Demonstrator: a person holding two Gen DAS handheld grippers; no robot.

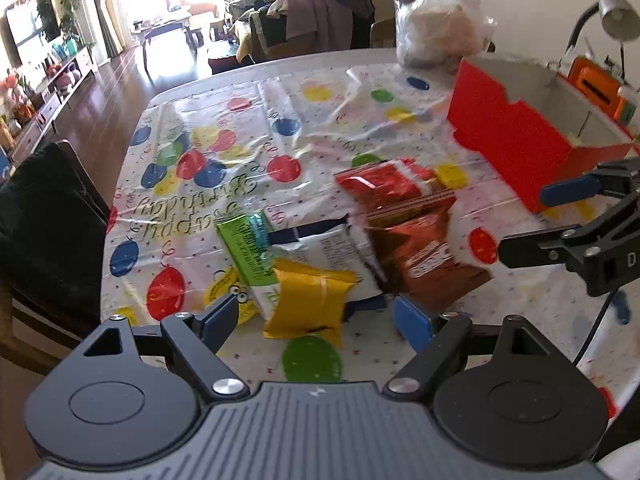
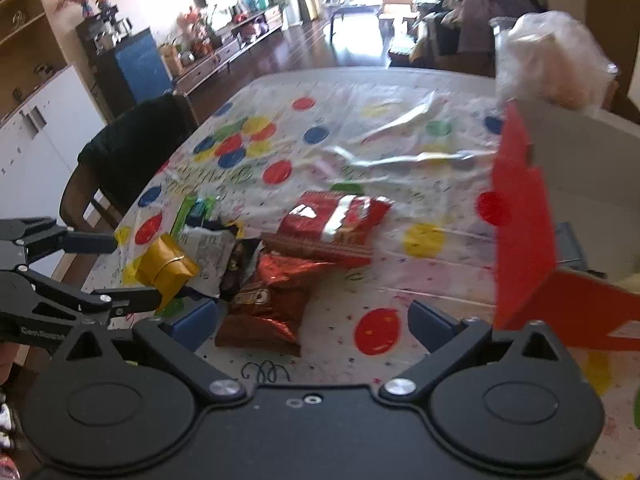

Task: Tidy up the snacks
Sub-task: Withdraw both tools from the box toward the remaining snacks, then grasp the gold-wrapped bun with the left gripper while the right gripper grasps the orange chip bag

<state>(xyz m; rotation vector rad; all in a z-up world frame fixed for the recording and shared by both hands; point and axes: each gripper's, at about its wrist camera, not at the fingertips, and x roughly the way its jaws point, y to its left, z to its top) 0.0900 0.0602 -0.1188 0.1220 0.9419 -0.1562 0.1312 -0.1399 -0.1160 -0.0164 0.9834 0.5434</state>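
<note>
Two sets of tongs stand apart: the left gripper [image 1: 316, 314] straddles the yellow packet [image 1: 308, 304], dead ahead at twelve o'clock, long axis upright, while the right gripper [image 2: 314, 318] is farther off.

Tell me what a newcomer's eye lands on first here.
The heap of snack packets mid-table: a yellow packet nearest the open left gripper, with a brown bag and a red bag behind it. Next, the red box standing open at the right, a clear plastic bag behind it. Under everything lies the balloon tablecloth; the right gripper is open too.
</note>
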